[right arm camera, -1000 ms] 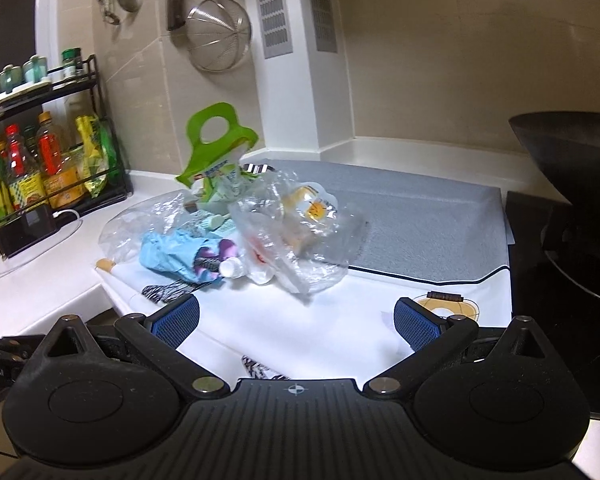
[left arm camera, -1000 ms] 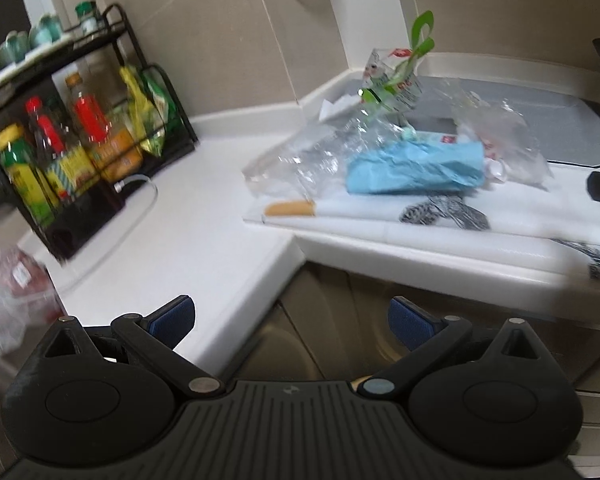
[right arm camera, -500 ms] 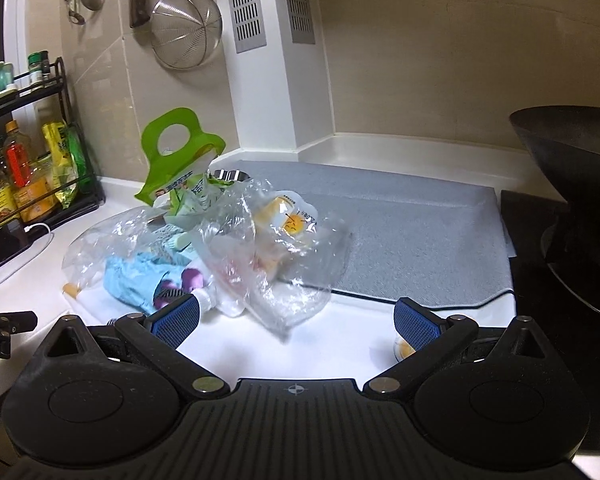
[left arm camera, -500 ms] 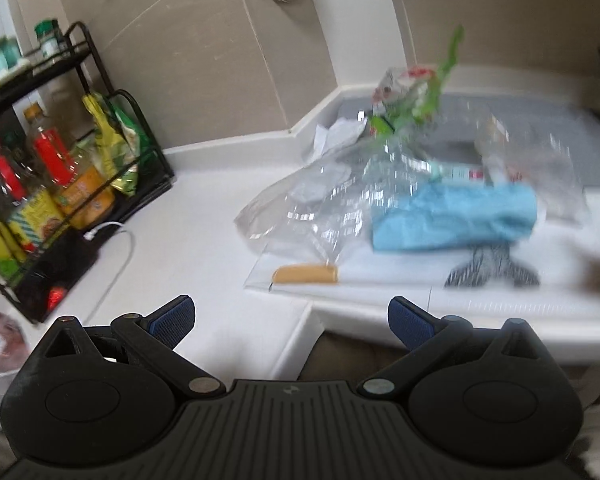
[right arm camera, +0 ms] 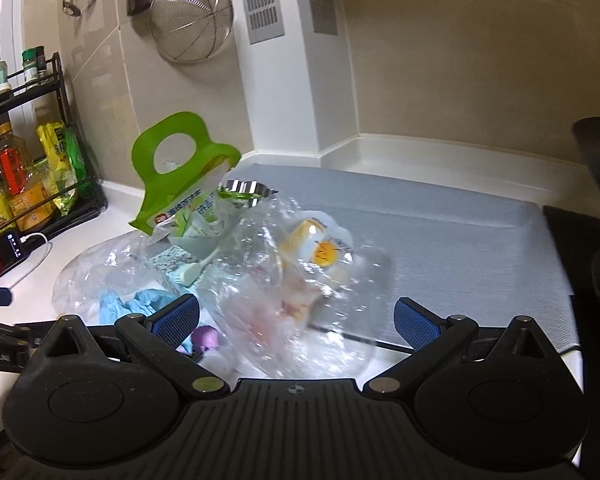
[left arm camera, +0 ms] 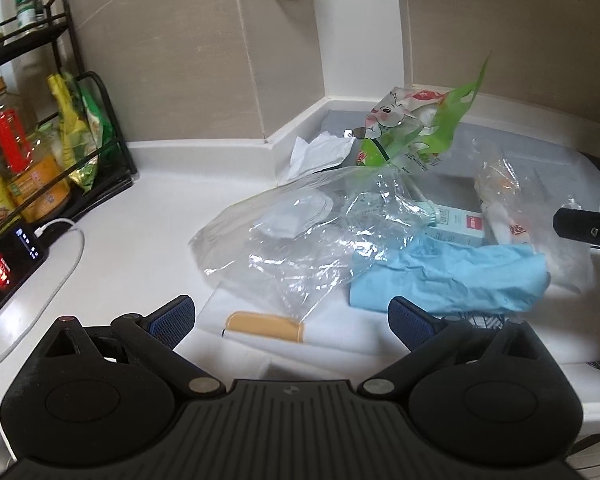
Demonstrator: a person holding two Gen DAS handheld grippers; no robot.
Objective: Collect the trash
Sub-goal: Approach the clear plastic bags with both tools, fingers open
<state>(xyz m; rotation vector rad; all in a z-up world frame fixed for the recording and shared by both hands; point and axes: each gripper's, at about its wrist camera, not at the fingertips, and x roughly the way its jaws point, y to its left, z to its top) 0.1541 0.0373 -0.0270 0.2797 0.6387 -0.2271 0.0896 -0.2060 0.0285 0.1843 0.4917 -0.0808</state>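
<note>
None of the trash looks collected yet: the clear plastic bags [left arm camera: 300, 236], blue wrapper [left arm camera: 452, 276] and green-handled pouch [right arm camera: 180, 184] lie heaped on the white countertop [left arm camera: 140, 208], both the left gripper [left arm camera: 290, 314] and right gripper [right arm camera: 298, 316] spread wide, grasping nothing.

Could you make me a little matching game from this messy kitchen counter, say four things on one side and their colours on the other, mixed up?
Things:
1. crumpled wrapper
2. bag handle
3. strainer on the wall
4. gripper fingertips

Colours:
A. silver metal
B. dark blue
C. light blue
D. bright green

Pairs: 1-C, 2-D, 3-A, 4-B
</note>
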